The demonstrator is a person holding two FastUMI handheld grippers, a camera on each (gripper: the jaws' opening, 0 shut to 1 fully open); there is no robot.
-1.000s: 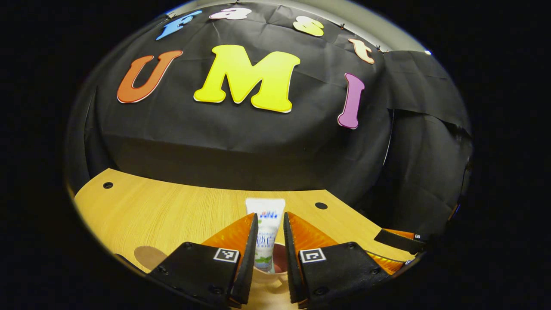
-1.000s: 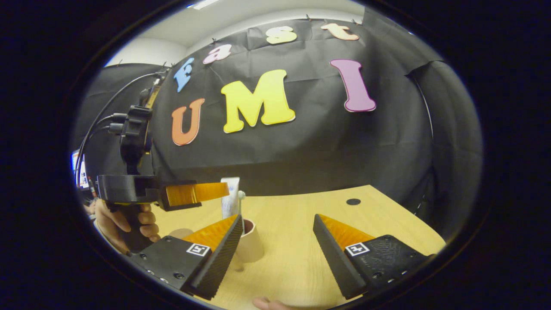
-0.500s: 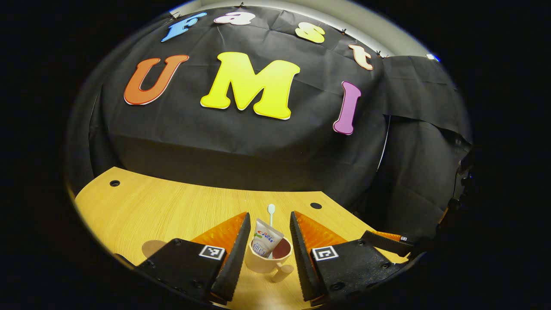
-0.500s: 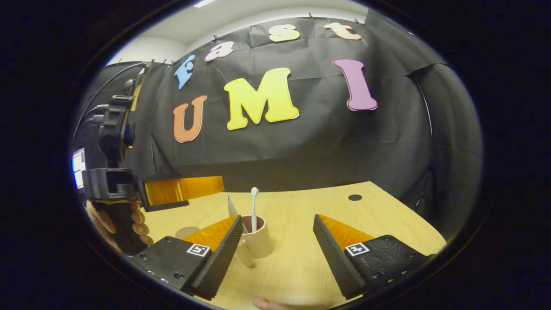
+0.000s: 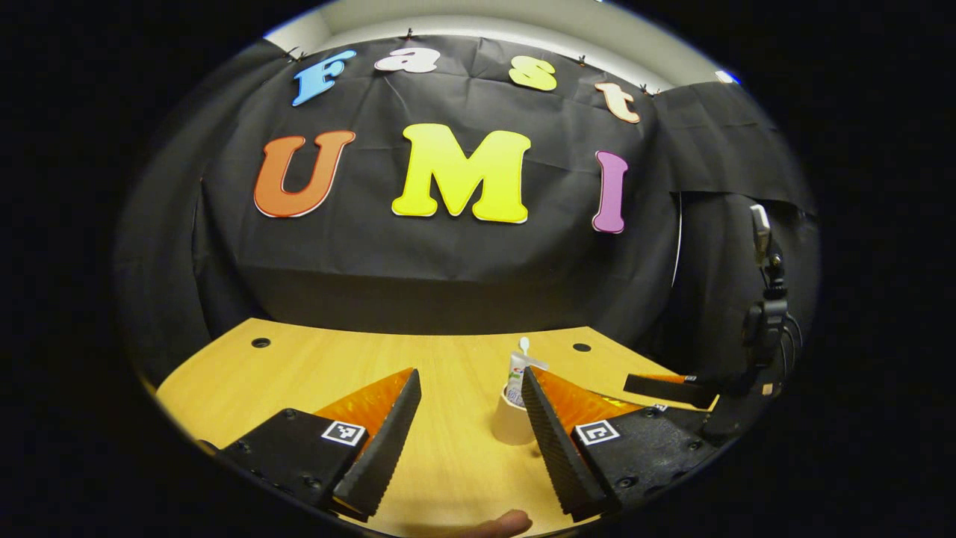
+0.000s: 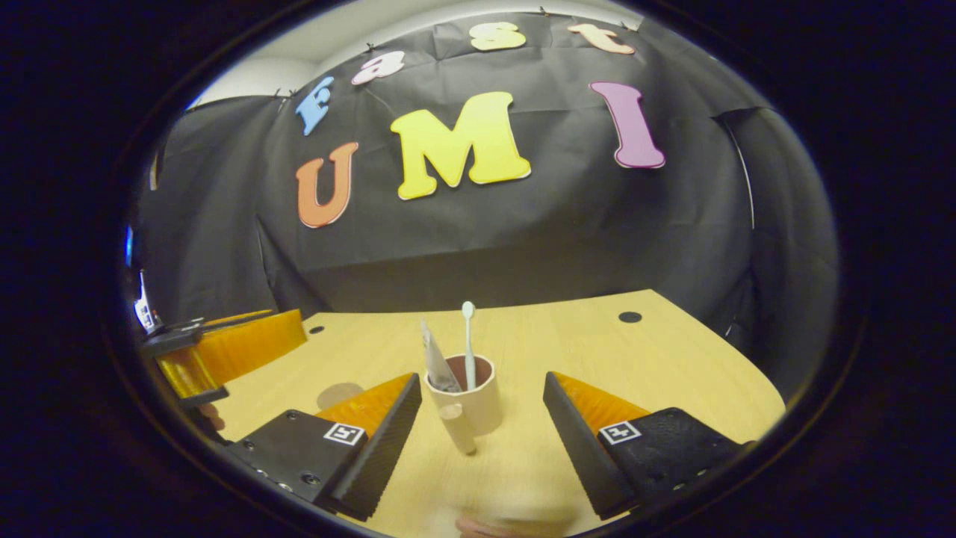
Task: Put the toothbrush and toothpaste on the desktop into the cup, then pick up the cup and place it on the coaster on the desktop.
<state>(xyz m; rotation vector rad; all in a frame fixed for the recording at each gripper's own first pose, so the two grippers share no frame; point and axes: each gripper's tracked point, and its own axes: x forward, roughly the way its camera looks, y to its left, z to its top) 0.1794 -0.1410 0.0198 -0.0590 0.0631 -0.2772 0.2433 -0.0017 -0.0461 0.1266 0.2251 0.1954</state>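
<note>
In the left gripper view, the left gripper point(image 5: 468, 407) has drawn back from the cup point(image 5: 511, 424): half a second ago the cup stood between its fingers, and now it stands on the wooden counter point(image 5: 321, 366) ahead, partly hidden behind the right-hand finger. The jaws are spread wide and hold nothing. The toothpaste point(image 5: 515, 379), a soft flat tube, and the thin toothbrush point(image 5: 524, 346) stick up out of the cup. At the right edge the right gripper point(image 5: 672, 388) shows with its dark handle.

In the right gripper view, the right gripper point(image 6: 482, 415) has come nearer the cup point(image 6: 470, 400), which now sits between its fingers without touching them; its jaws gape empty. The cup is a smooth pale cylinder with a dark inside and a stubby handle. The toothbrush point(image 6: 468, 340) stands upright in it, the toothpaste point(image 6: 437, 362) leans left. The round flat coaster point(image 6: 337, 394) lies on the grained counter point(image 6: 597, 351), left of the cup. The left gripper point(image 6: 224, 347) now sits lower at the left edge.
</note>
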